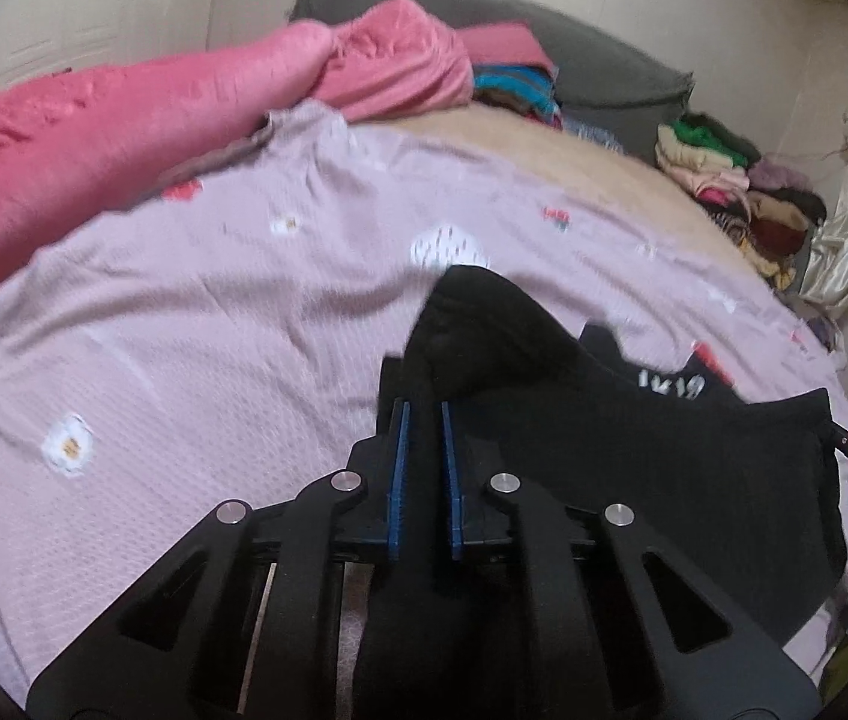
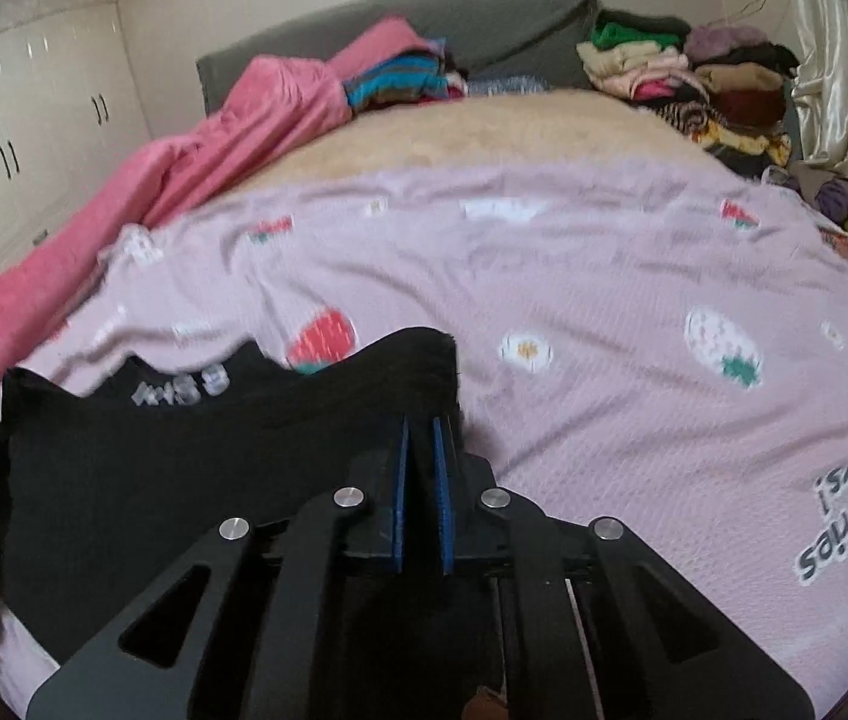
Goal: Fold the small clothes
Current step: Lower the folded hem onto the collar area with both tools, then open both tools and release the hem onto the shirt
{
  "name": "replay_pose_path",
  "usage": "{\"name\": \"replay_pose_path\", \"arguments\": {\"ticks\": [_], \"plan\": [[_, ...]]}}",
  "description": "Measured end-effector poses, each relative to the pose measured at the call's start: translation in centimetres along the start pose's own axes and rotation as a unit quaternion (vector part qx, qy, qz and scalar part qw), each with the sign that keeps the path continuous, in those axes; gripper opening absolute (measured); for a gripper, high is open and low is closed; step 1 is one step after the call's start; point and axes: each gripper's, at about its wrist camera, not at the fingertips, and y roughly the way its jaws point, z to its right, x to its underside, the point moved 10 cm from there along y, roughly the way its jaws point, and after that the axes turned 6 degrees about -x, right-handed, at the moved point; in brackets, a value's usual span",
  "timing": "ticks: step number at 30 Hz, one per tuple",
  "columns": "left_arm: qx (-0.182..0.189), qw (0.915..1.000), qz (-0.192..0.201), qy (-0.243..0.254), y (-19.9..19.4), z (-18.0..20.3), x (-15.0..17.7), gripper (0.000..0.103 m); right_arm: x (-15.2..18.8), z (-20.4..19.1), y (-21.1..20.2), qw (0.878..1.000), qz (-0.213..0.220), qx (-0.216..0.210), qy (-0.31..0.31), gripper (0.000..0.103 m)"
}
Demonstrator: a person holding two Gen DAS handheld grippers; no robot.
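Both tools are clamped on the same black garment point(image 1: 634, 456), one at each end of its edge. In the left wrist view the left tool point(image 1: 424, 414) sits at lower centre with its blue pads nearly together and a fold of the black cloth pinched between them; the cloth bunches up past the fingertips and spreads to the lower right, where white lettering shows on it. In the right wrist view the right tool point(image 2: 420, 426) is also at lower centre, jaws narrow, gripping the garment's point(image 2: 153, 468) other corner, with the rest of the cloth stretched to the lower left.

The garment hangs over a lilac bedspread point(image 1: 213, 312) printed with strawberries and daisies, which fills the middle of both frames. A pink quilt point(image 1: 93, 120) is heaped at the upper left. Stacks of folded clothes point(image 2: 694, 84) lie at the upper right, by the grey headboard point(image 2: 484, 18). White wardrobe doors point(image 2: 21, 120) stand at far left.
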Motion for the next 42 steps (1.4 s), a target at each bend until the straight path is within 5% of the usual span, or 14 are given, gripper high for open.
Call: {"name": "replay_pose_path", "arguments": {"ticks": [6,17,25,42], "plan": [[-0.009,0.9988,0.048,-0.003,-1.9,-0.3,-2.5,0.004,-2.9,-0.4,-1.3,0.999,0.039,0.005,-0.009,0.007],[-0.031,0.9995,0.003,0.000,1.8,-1.5,-0.4,0.005,-0.7,1.0,2.3,0.999,0.001,0.049,-0.002,0.007],[-0.031,0.9995,0.002,0.000,1.0,-1.4,-0.1,0.017,0.9,2.1,2.4,0.996,-0.020,0.083,0.001,0.012],[-0.019,0.9993,-0.013,0.030,-3.4,1.4,2.9,0.039,4.5,-1.8,-4.2,0.998,-0.030,0.033,-0.032,0.034]]}}
